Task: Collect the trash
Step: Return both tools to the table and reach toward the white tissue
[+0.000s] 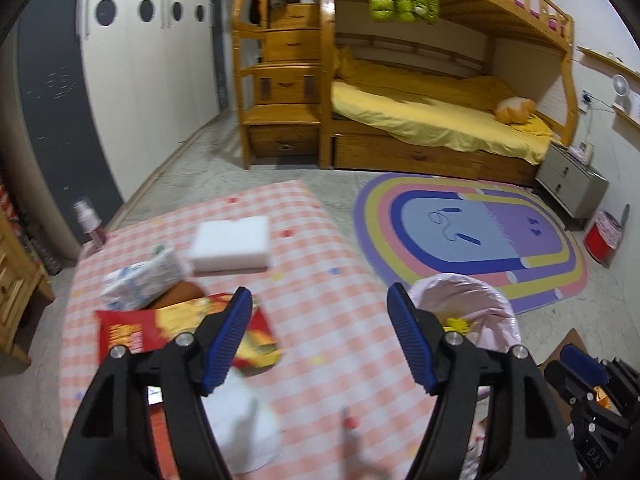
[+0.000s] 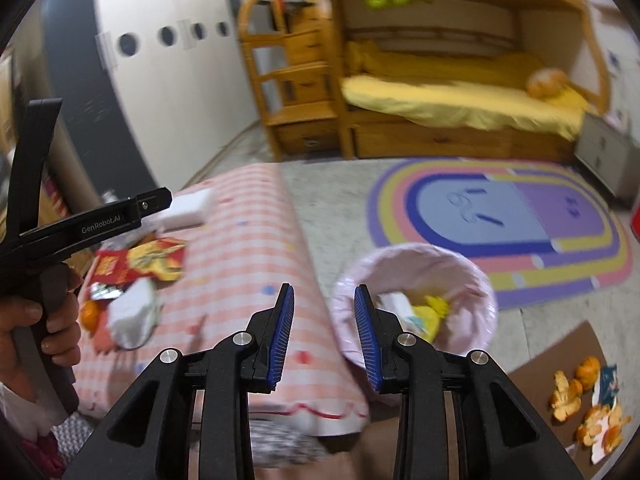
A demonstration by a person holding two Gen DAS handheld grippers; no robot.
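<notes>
In the left wrist view, the left gripper [image 1: 320,336] hangs over a pink checked cloth [image 1: 320,320] with its jaws spread wide and nothing between the blue pads. On the cloth lie a red and yellow snack bag [image 1: 132,330], partly behind the left finger, a crumpled white and blue wrapper [image 1: 140,280] just beyond it, and a white foam block [image 1: 232,242] farther back. A white tissue [image 1: 248,432], blurred, lies near the bottom of the view. Right of the cloth, a bin lined with a pink bag [image 1: 480,300] shows behind the right finger, with something yellow inside. The right gripper [image 1: 588,376] shows at the lower right edge. A rainbow rug [image 1: 472,240] lies beyond the bin, before a wooden bunk bed [image 1: 440,120]. In the right wrist view, the right gripper [image 2: 324,332] has its jaws partly apart and empty, over the cloth's edge [image 2: 248,240] and the near rim of the bin [image 2: 472,276]. The bin holds yellow and white scraps. A hand [image 2: 44,320] at the left edge holds the left gripper's handle [image 2: 80,224] above the snack bag [image 2: 140,264], the wrapper [image 2: 132,316] and an orange fruit [image 2: 89,314]. Orange peels [image 2: 580,404] lie on brown cardboard at the lower right.
</notes>
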